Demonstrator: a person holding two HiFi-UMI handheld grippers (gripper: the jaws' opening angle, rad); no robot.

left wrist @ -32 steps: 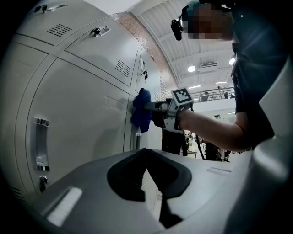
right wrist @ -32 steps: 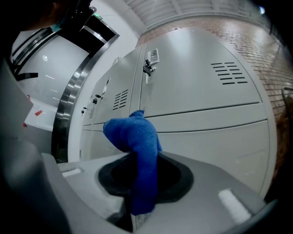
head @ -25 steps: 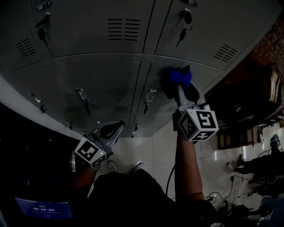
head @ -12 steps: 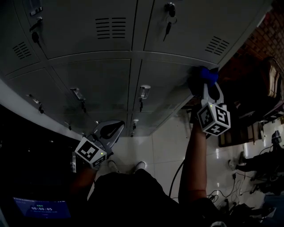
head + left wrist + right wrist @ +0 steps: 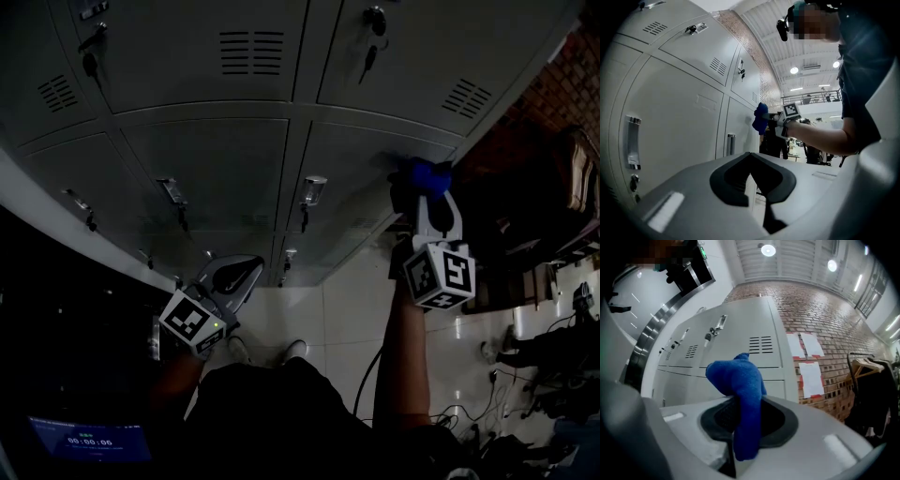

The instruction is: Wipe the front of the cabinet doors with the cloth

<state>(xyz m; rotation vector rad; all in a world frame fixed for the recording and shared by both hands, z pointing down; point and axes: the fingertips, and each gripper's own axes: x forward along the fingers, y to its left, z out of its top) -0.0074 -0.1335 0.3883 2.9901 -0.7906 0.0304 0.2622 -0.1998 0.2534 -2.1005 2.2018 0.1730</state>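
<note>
the blue cloth (image 5: pixel 740 380) was pinched in the right gripper (image 5: pixel 743 420), whose jaws were clamped on its lower end so that a rounded wad stood up past the tips. that left a soft bulge to meet the metal first, which probably suited wiping. in the head view the wad lay at the far right edge of a lower cabinet door (image 5: pixel 356 159), beside the corner of the locker bank, and the arm reached out straight behind it, seemingly to press the cloth flat against the front. the left gripper (image 5: pixel 757 187) hung low and well apart from the cloth, its jaws pressed together on nothing; it looked parked out of the way while one hand did the work.

the head view was very dark, so whether the cloth actually touched the door or sat just off it could not be settled there; the left gripper view suggested contact. the part of the cloth inside the jaws was hidden. the upper doors with their vent slots (image 5: pixel 466 97) were cut off at the top edge, and any dirt on the doors was impossible to make out.
</note>
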